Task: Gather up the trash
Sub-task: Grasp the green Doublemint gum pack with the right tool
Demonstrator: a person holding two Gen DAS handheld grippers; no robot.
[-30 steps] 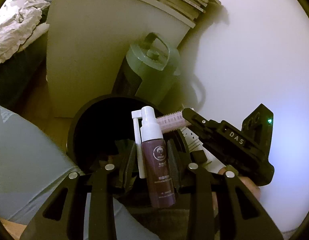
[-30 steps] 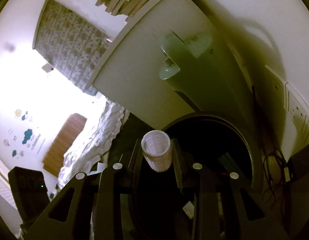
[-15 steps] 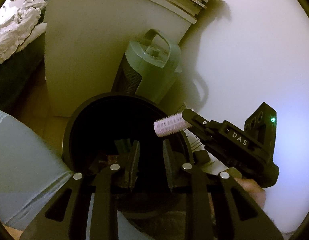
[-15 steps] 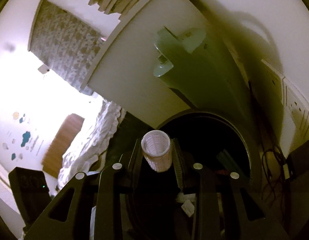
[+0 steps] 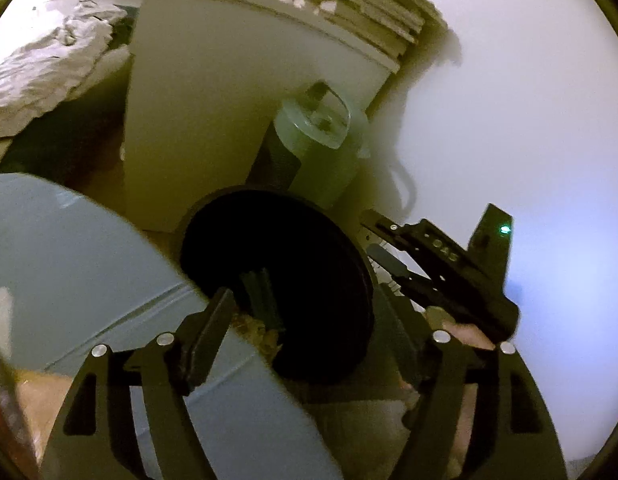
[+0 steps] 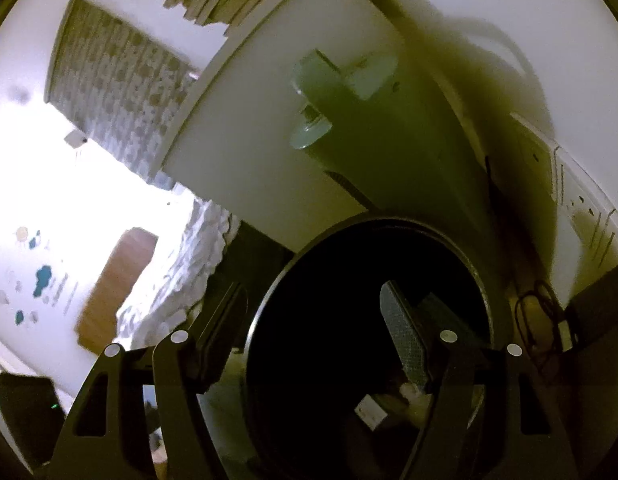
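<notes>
The black bin (image 6: 389, 240) stands on the floor by the white cabinet (image 5: 229, 100) and green heater (image 5: 321, 152), both tools, left (image 5: 301, 320) and right (image 6: 313, 320), just opened and empty above it, small stiff, light scraps (image 6: 371, 410) lying inside, best pinched across their edges.

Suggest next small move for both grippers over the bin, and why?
Probably draw both back from the bin and look for more trash. The right gripper and left gripper have just been opening and stand open with nothing between the fingers, so nothing seems left to drop.
</notes>
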